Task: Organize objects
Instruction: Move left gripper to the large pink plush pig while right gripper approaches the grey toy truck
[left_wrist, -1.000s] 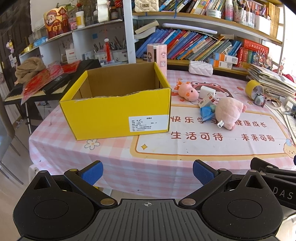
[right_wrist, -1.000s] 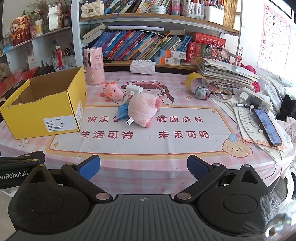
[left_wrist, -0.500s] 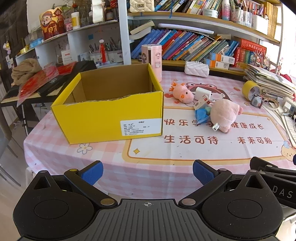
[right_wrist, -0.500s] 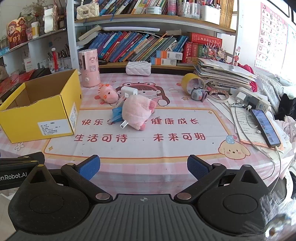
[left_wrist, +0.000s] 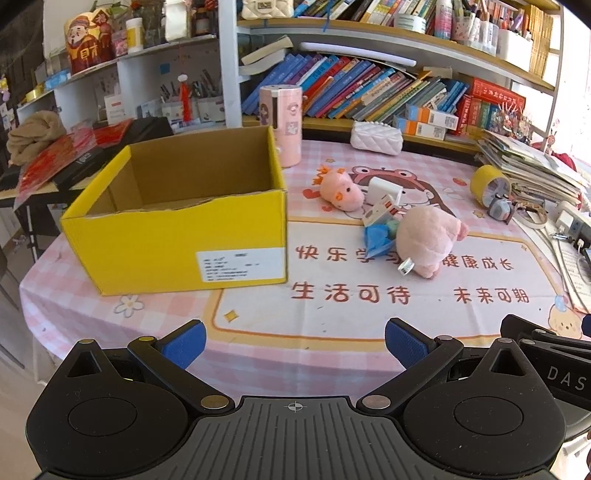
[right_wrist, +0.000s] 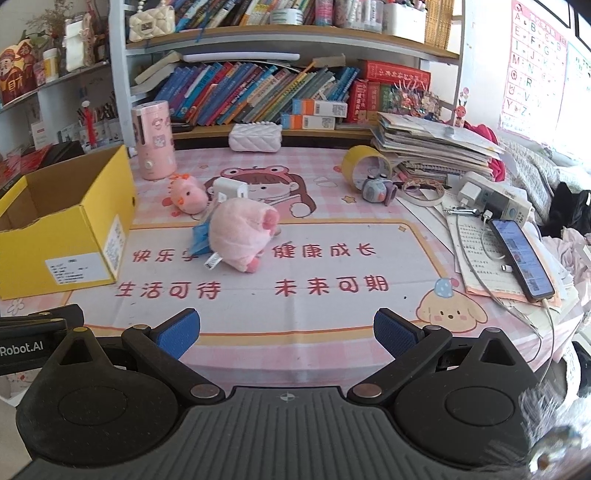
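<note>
Hovering spread and empty at the tabletop edge, the left tool and right tool risk scattering the clutter touching the big plush pig beside the empty yellow box.

You are working in a lived-in home room, most likely a child's study corner. The table wears a pink checked cloth with cartoon figures and Chinese lettering, and behind it a bookshelf is packed with leaning children's books. An alphabet chart hangs on the wall to your right. A stack of workbooks, a power strip and a charging phone crowd the table's right edge, and pen cups line a lower shelf.
</note>
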